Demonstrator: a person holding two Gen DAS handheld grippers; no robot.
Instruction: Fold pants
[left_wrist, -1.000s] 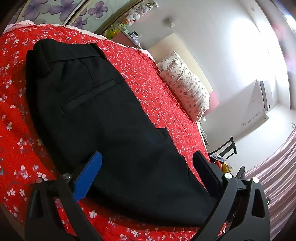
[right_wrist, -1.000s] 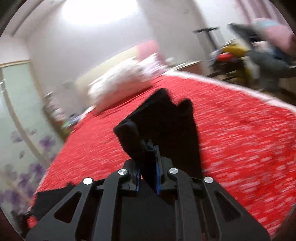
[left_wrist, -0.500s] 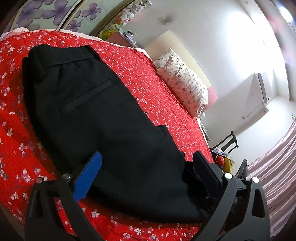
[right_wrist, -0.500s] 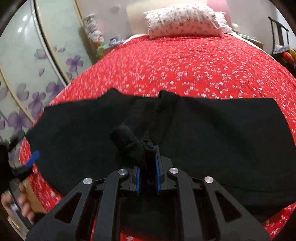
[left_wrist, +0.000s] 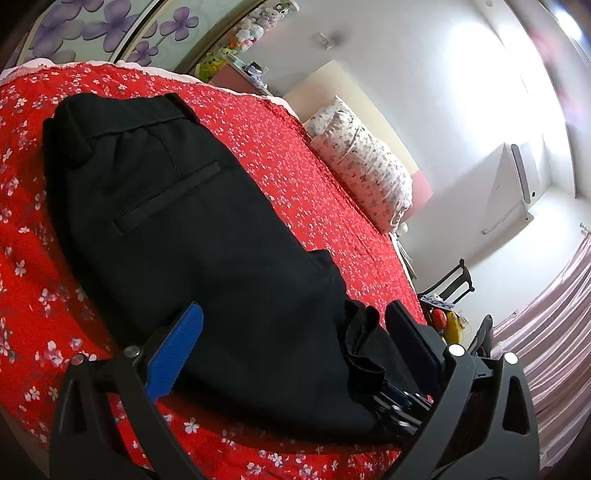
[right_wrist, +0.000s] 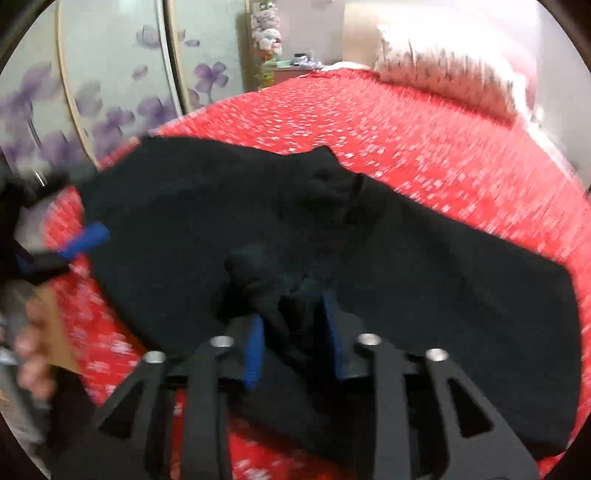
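Two grippers work over one pair of black pants (left_wrist: 207, 236) spread flat on a bed (left_wrist: 332, 206) with a red, white-flowered quilted cover. Pants: smooth matte cloth, waistband toward the wardrobe, one welt pocket slit showing, hem end bunched in a crumpled lump near the bed's edge. Left gripper (left_wrist: 291, 343) hovers low over the pants with jaws wide, one blue ribbed pad (left_wrist: 177, 354) showing, nothing between them. Right gripper (right_wrist: 293, 332) is at the bunched hem; its jaws are opening, the wad of cloth sits between the blue pads, pressing on neither as far as the blurred right view shows. A hand (right_wrist: 31, 354) grips the left tool's handle at that view's edge. Surroundings: a floral pillow (left_wrist: 365, 181) against a pale headboard, a wardrobe door (right_wrist: 110, 85) with purple flower print, soft toys on a shelf, a dark chair (left_wrist: 450, 284), pink curtains (left_wrist: 546, 332). Nothing lies on the pants.
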